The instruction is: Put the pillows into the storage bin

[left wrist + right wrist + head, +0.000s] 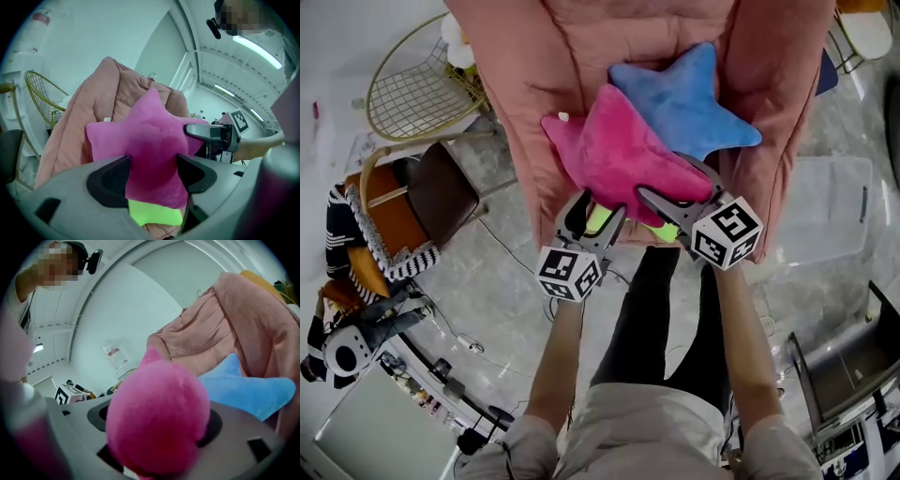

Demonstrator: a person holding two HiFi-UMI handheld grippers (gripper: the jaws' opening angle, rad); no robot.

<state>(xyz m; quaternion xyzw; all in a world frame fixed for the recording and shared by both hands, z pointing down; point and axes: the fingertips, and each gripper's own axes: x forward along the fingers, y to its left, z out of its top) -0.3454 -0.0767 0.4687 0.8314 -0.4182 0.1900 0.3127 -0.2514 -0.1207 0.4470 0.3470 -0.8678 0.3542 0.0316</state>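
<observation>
left gripper [152, 173] + right gripper [157, 423] r both pinching the pink pillow [619, 155] by its lower points. storage bin [830, 211] sits on the floor off to the right gripper's side, so swing that way imo.

A staged living-room corner inside a large white hall: a pink padded armchair [520, 103], a gold wire chair [408, 89] and a clear plastic bin [834, 206] on a grey marbled floor [511, 281]; cables [450, 333] trail across it; strip lights [255, 49] run overhead.

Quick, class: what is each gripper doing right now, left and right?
Left gripper: closed on the pink pillow.
Right gripper: closed on another point of the same pink pillow.
</observation>
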